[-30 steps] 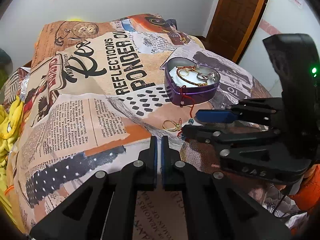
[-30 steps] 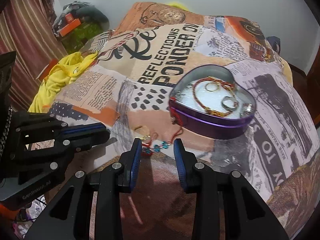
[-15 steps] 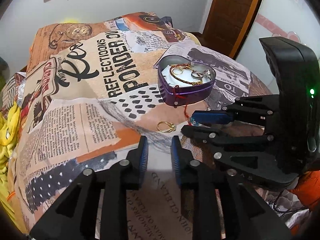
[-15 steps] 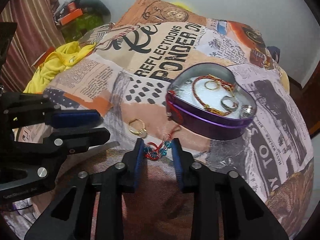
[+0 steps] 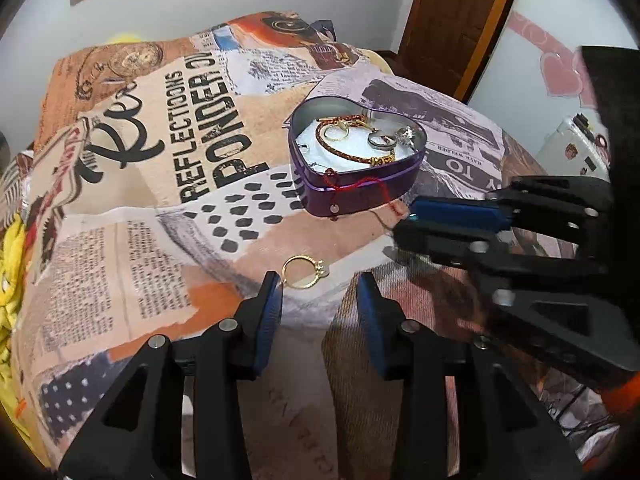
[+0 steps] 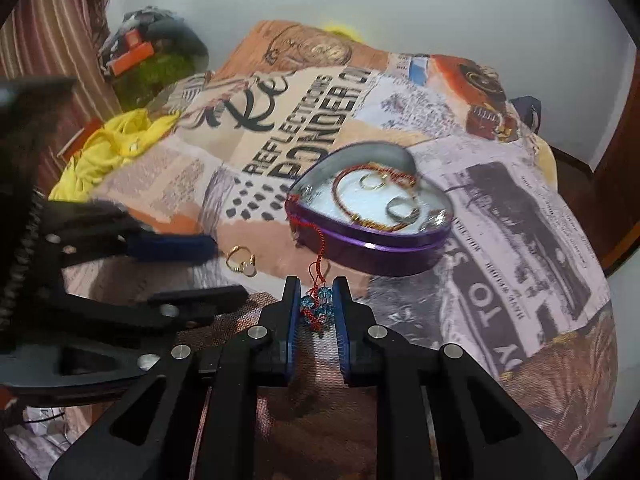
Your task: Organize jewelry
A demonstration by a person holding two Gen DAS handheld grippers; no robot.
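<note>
A purple heart-shaped tin (image 5: 400,176) (image 6: 400,256) sits on the printed bedspread and holds a red cord bracelet (image 5: 344,152), rings and other small pieces. A red thread with blue beads (image 6: 318,306) trails over the tin's rim. My right gripper (image 6: 316,300) (image 5: 400,224) is shut on the beaded end, just in front of the tin. A gold ring (image 5: 305,272) (image 6: 240,261) lies on the bedspread. My left gripper (image 5: 318,280) (image 6: 224,264) hovers just short of it, jaws opening, with nothing between the pads.
The printed bedspread (image 5: 160,184) covers the bed. Yellow cloth (image 6: 104,152) lies at its left side, and a bag with orange items (image 6: 148,48) sits beyond it. A wooden door (image 5: 452,20) stands at the back right.
My left gripper went from shut to partly open and moved toward the gold ring. My right gripper closed on the blue beads of the red thread, which now hangs taut from the tin.
</note>
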